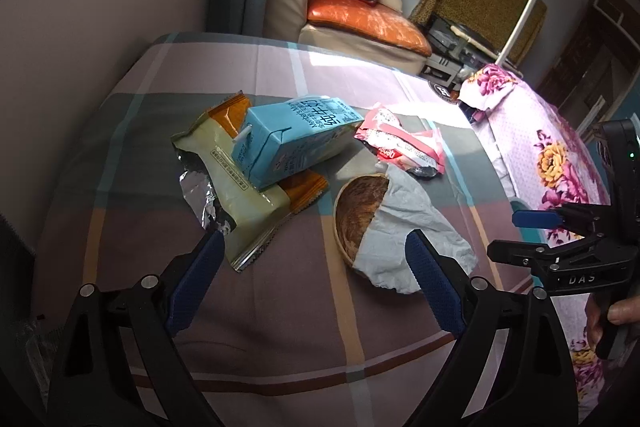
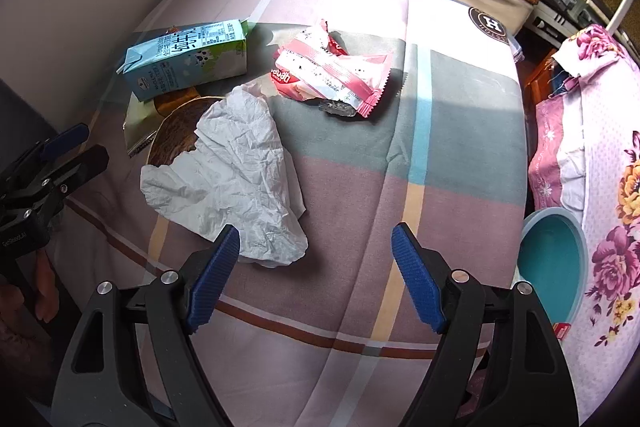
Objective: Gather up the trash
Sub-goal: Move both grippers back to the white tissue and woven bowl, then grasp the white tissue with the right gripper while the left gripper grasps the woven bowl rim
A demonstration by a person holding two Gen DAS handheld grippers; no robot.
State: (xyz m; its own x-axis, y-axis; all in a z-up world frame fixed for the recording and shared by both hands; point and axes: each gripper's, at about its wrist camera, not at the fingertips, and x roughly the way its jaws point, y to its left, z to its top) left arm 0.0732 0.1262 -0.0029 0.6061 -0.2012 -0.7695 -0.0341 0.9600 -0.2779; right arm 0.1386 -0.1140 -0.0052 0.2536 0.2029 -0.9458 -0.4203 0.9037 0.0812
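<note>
Step in hand, as I read it: the approach, before any pickup. All the trash lies on the table [image 2: 400,187], none of it lifted.

Tongs: your left tongs [image 1: 316,267] are released, blue pads spread wide with nothing between them. Your right tongs [image 2: 316,267] are also released and empty, hanging above bare checked cloth.

Landmark: the crumpled tissue [image 2: 236,179].
- Wicker coaster [image 1: 358,211]: under the tissue, half covered by it; probably not trash.
- Milk carton [image 2: 188,57]: beyond the tissue, on its side, straw still in it. It rests on the cream-and-orange wrapper [image 1: 236,187].
- Pink wrapper [image 2: 332,75]: beyond the tissue and to its right in the right wrist view, just apart from it, torn open.
- Teal bin [image 2: 556,259]: well to the right of the tissue, off the table edge, beside the flowered bedding [image 2: 608,211]. I take this to be where the trash goes.

Next move, a judgement:
- The tissue is nearest your right tongs; its near corner sits just by the left pad. Shift the tongs over it, drop and pinch the raised folds.
- It is thin and limp, so pinch a bunched part, not a flat edge.
- Watch that the coaster does not drag along with it.
- Your left tongs are lined up on the cream-and-orange wrapper; the carton pins it, so take the carton first.
</note>
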